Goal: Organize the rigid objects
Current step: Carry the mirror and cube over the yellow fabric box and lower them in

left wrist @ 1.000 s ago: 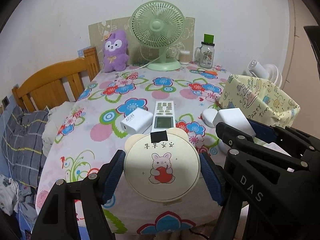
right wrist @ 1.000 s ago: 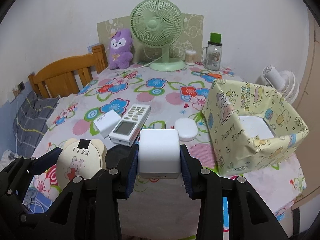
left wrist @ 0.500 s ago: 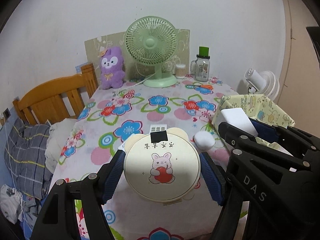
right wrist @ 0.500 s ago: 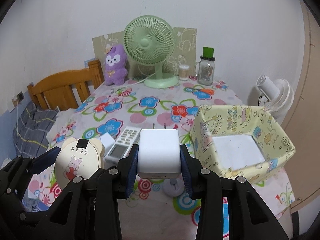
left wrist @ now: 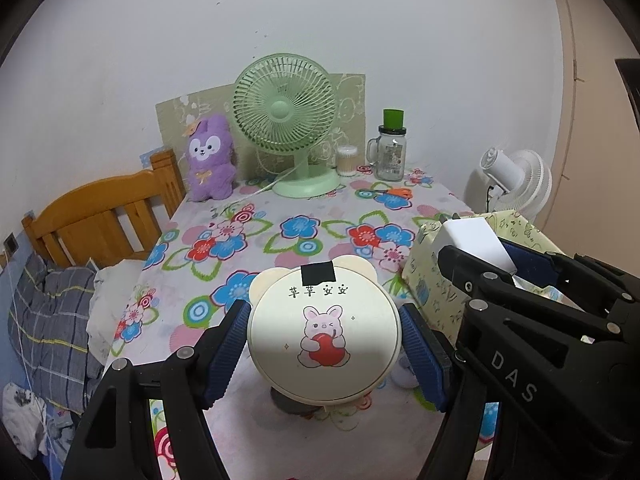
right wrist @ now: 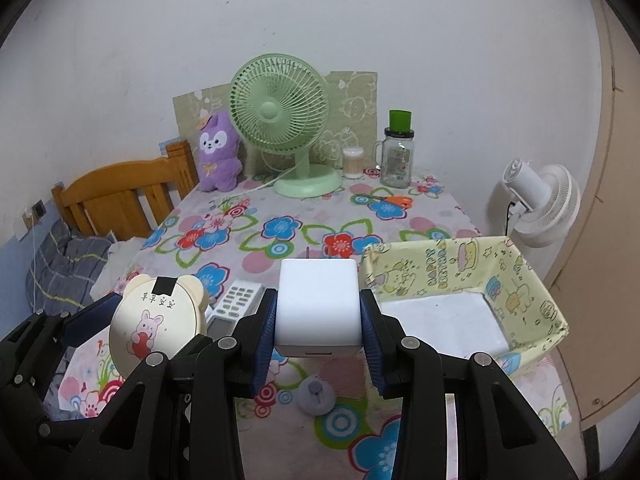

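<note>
- Two objects are being carried above the floral table (right wrist: 280, 432), one in each claw: the left gripper (left wrist: 323, 350) is being kept clamped on a round cream bear-eared case (left wrist: 323, 332), and the right gripper (right wrist: 318, 320) is being kept clamped on a white charger block (right wrist: 318, 304).
- The case is being held only at its curved rim; a slip or a tilt out of the pads is being risked if the grip is eased.
- A knock is being risked too: the two grippers are being held just beside each other, and the charger's prongs are being pointed toward the one yellow paper box (right wrist: 532, 304), whose thin wall could be pushed or folded.
- Left on the cloth are being counted one grey round piece (right wrist: 316, 398) and one remote (right wrist: 230, 308).
- Farther back are being counted one pair of orange scissors (right wrist: 394, 201), one jar (right wrist: 397, 160), one green fan (right wrist: 280, 116), one purple plush (right wrist: 218, 156) and one white fan (right wrist: 540, 196) beyond the table's edge.
</note>
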### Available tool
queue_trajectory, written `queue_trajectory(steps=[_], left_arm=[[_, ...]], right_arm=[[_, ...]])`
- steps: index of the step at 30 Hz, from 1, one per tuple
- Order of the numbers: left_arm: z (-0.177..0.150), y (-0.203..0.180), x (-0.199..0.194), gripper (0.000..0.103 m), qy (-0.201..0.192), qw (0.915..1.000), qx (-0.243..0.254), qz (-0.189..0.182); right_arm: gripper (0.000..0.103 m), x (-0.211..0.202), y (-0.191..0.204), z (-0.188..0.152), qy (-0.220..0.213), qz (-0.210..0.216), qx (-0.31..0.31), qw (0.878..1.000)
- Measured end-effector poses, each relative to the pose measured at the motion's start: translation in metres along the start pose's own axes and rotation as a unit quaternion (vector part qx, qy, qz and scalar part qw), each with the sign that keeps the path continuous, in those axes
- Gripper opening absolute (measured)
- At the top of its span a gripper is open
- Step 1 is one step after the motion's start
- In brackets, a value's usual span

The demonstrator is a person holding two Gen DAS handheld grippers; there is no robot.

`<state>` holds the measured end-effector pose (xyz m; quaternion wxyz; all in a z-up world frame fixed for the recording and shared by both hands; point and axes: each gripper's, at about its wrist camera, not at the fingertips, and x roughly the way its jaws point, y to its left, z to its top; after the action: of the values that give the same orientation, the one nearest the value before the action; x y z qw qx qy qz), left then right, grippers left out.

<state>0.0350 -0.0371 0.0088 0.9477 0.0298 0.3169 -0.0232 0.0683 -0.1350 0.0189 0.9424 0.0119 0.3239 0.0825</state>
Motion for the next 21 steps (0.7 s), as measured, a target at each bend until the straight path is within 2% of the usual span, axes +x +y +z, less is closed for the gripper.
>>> queue_trajectory(steps=[21], left_arm=[[0.030, -0.061, 0.019, 0.076, 0.000, 0.9996, 0.017, -0.022]], right_arm=[[0.042, 0.004, -0.069, 0.021, 0.000, -0.022, 0.010, 1.000]])
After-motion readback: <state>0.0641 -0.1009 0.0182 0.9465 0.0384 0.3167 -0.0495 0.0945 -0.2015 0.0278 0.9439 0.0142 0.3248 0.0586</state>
